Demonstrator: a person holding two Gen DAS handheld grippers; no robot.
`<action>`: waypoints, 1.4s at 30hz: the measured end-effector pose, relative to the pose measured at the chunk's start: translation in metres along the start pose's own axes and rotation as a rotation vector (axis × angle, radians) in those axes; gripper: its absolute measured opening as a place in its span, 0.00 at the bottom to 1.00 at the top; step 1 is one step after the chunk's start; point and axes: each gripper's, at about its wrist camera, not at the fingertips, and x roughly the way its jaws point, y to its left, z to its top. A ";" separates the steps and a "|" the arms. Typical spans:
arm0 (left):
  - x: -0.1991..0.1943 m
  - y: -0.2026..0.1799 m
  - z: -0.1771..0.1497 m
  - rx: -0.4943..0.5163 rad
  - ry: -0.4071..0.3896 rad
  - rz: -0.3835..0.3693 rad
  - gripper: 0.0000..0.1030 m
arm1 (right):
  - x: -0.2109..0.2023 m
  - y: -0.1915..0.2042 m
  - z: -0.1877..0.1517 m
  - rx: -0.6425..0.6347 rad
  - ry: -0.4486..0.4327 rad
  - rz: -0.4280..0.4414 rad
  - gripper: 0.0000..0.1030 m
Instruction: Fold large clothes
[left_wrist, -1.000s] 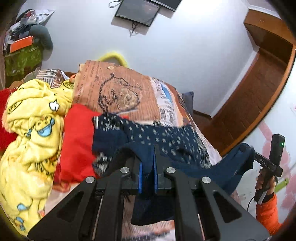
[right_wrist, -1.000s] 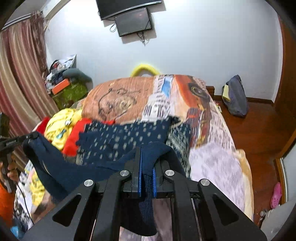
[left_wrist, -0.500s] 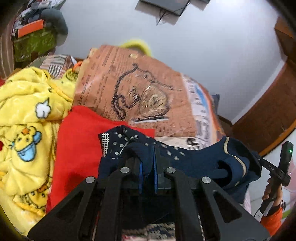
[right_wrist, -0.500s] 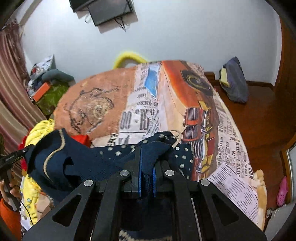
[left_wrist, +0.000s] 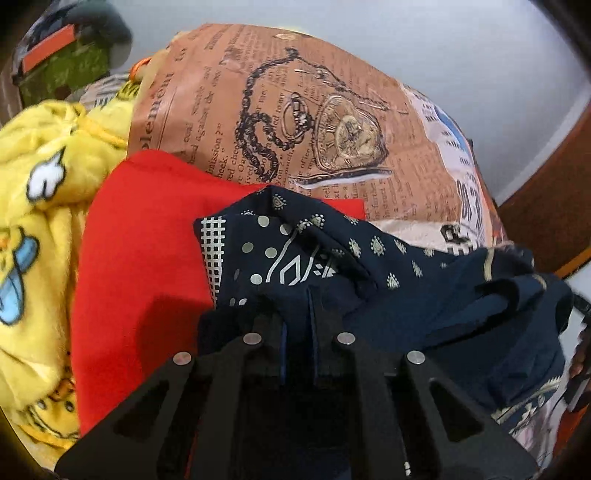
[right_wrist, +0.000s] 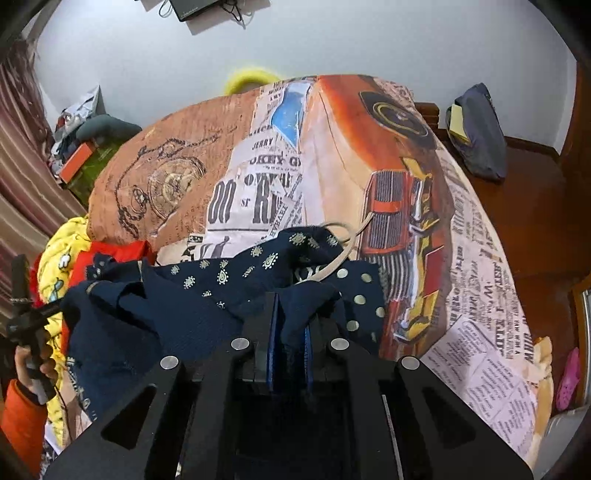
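Note:
A navy garment with pale dots and patterns (left_wrist: 332, 251) lies bunched on the printed bed cover (left_wrist: 295, 110). My left gripper (left_wrist: 297, 314) has a fold of it between its blue pads, and its jaws are opening. My right gripper (right_wrist: 290, 314) is shut on another fold of the same garment (right_wrist: 207, 295), low over the cover (right_wrist: 332, 147). The cloth sags in a loose band between the two grippers. A pale drawstring (right_wrist: 343, 254) loops out near the right gripper. In the right wrist view a hand (right_wrist: 33, 365) in an orange sleeve holds the left gripper's handle.
A red garment (left_wrist: 140, 258) lies under the navy one's left side, with a yellow fleece blanket (left_wrist: 37, 184) beyond it. A dark bag (right_wrist: 476, 133) sits on the wooden floor at the right. Boxes and clutter (right_wrist: 81, 147) are stacked at the far left.
Both grippers have moved forward and down toward the bed with the navy garment. The hanging cloth has come down onto the patterned part, and the pillow end looks nearer.

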 end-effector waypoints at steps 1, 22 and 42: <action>-0.002 -0.002 0.000 0.020 0.002 0.011 0.12 | -0.004 -0.001 0.002 0.000 -0.012 -0.017 0.11; -0.116 -0.019 -0.016 0.160 -0.119 0.084 0.73 | -0.075 0.032 -0.049 -0.140 -0.098 -0.092 0.52; -0.011 -0.028 -0.014 0.363 -0.076 0.135 0.81 | 0.033 0.052 0.000 -0.269 0.007 -0.165 0.66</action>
